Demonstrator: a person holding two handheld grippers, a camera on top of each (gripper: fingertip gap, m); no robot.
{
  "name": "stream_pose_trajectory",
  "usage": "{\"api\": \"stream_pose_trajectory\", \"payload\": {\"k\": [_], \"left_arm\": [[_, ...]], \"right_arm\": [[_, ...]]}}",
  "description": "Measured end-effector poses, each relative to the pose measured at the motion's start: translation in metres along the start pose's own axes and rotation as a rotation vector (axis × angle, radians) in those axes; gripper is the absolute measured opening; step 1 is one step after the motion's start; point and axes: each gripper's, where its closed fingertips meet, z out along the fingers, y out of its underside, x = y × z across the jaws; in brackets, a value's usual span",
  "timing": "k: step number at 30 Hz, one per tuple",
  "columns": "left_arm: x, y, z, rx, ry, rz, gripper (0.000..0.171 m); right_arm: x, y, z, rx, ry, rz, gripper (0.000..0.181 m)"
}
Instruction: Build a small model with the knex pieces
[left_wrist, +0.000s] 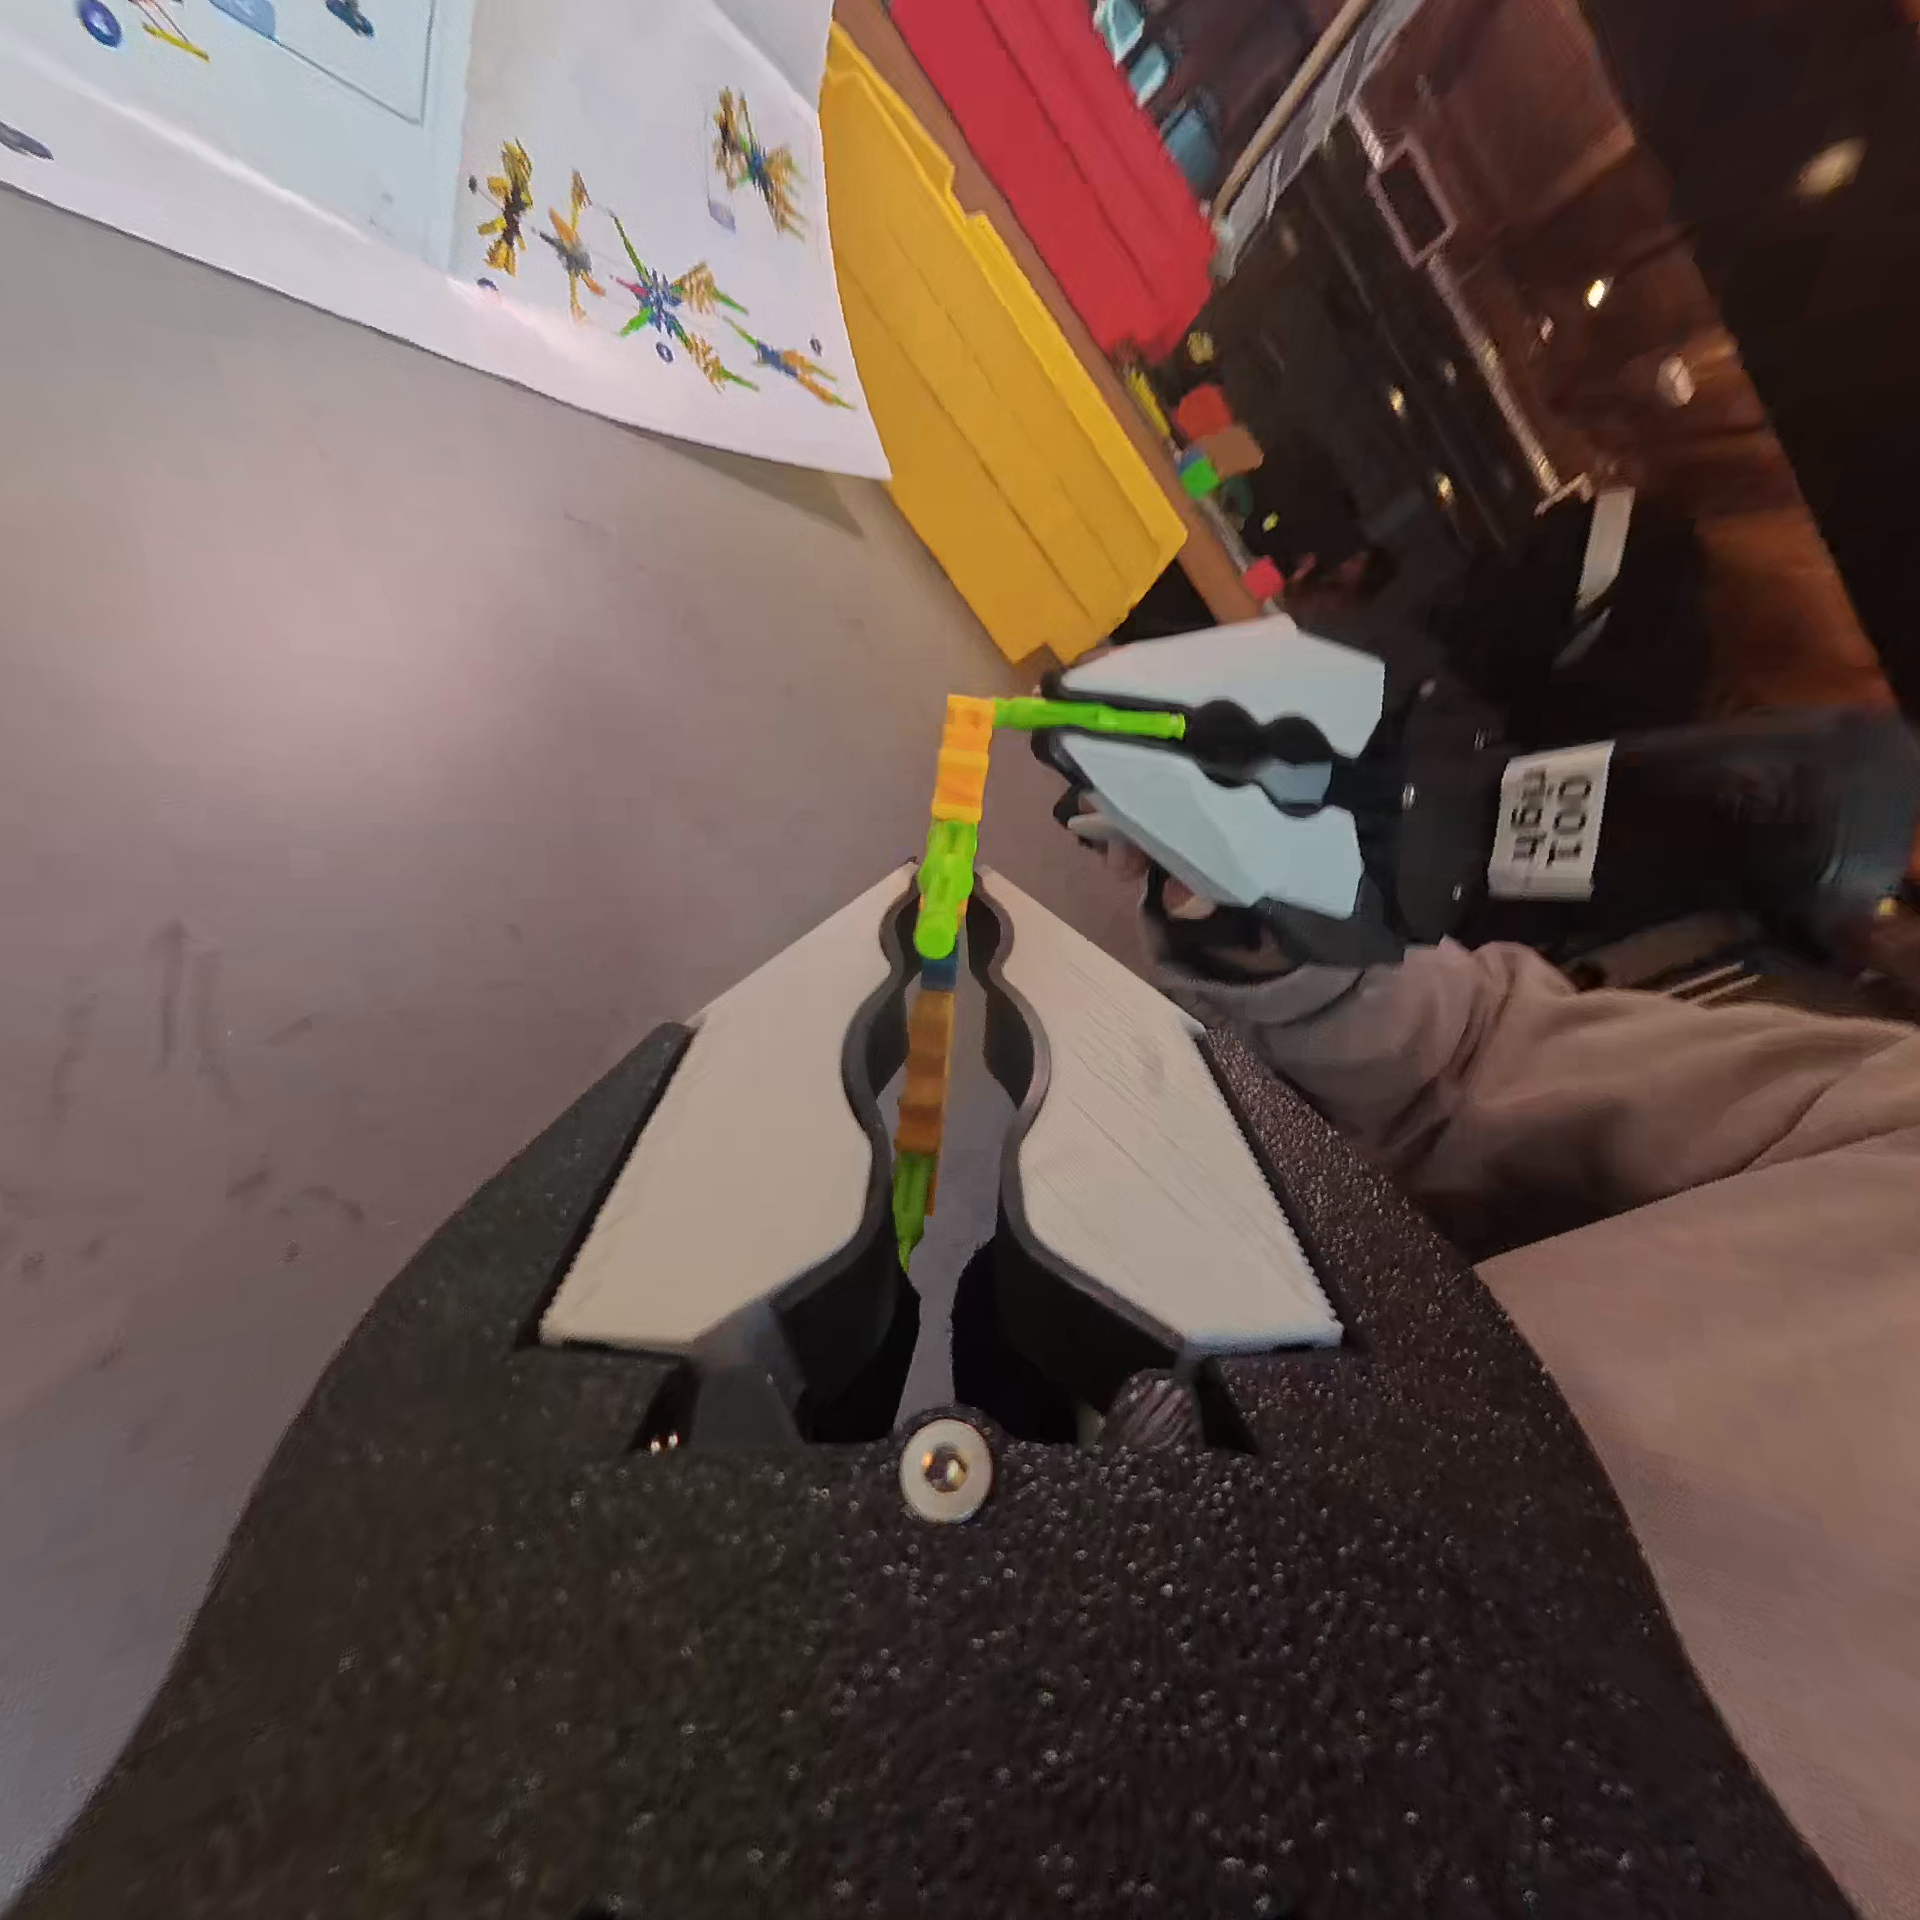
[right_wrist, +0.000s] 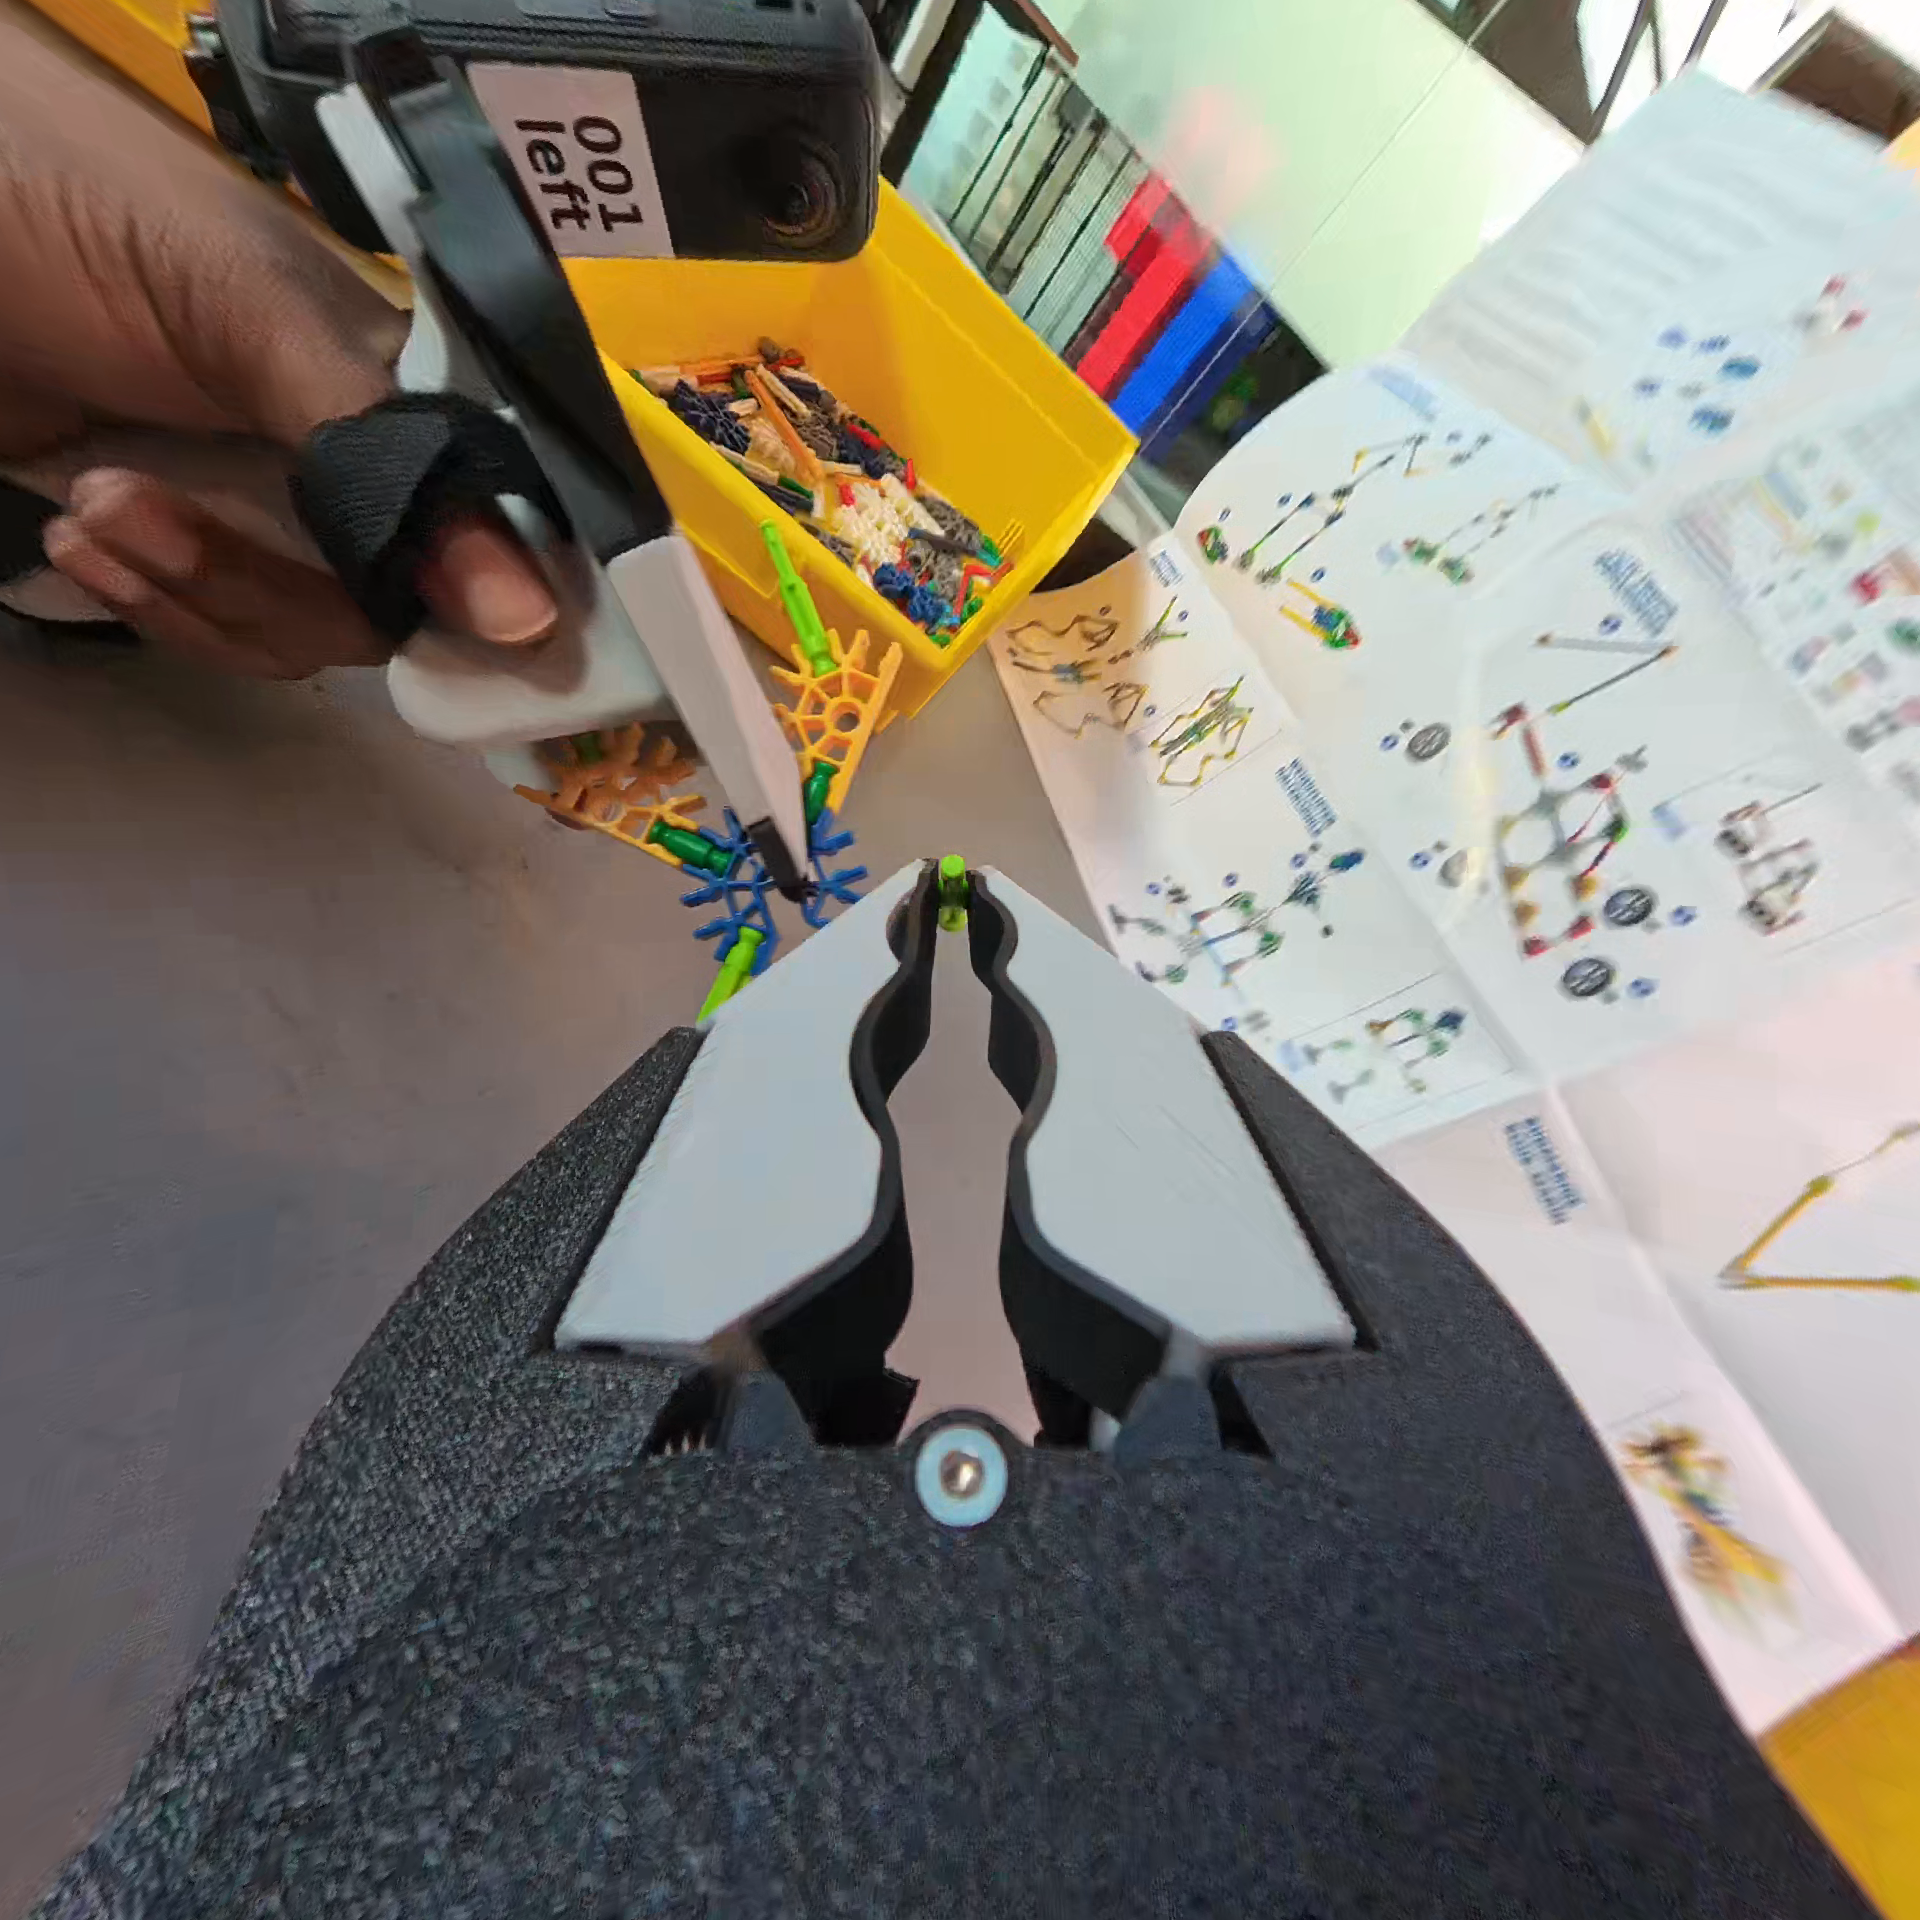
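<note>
**Claws meeting at a toy-rod assembly**

Claws are both narrowed, each clamped on part of the same construction-toy piece above the grey counter (left_wrist: 312, 831). The left claw (left_wrist: 945, 896) pinches a flat assembly (left_wrist: 956, 790) of blue snowflake connectors, orange-yellow fan connectors and green rods; its own camera sees this edge-on, running between the fingers and out past the tips. From the right wrist view the assembly fans out around that claw's tip, held just above the counter.

The right claw (right_wrist: 953, 871) grips a bright green rod (left_wrist: 1091, 719) near its fingertips. The rod's free end touches the outermost orange-yellow connector (left_wrist: 966, 727) at a right angle – whether it is seated in the slot cannot be told.

Behind the assembly stands an open yellow bin (right_wrist: 1039, 416) heaped with loose rods and connectors. An unfolded instruction sheet (right_wrist: 1455, 727) covers the counter beside it. A person's hand (right_wrist: 156, 416) wraps the left gripper's handle, one finger through a black strap.
</note>
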Motion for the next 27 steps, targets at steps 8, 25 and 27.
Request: {"api": "stream_pose_trajectory", "payload": {"k": [8,25,27], "left_arm": [[0.0,0.04,0.013,-0.252,-0.06,0.144,0.013],[0.002,0.008,-0.008,-0.151,-0.145,0.387,0.051],[0.015,0.003,-0.009,-0.093,-0.024,0.287,0.046]], "right_arm": [[0.001,0.035,0.001,-0.068,-0.179,0.439,0.003],[-0.011,0.032,0.001,-0.065,-0.209,0.339,0.003],[-0.017,0.02,-0.002,-0.004,-0.24,0.319,0.003]]}}
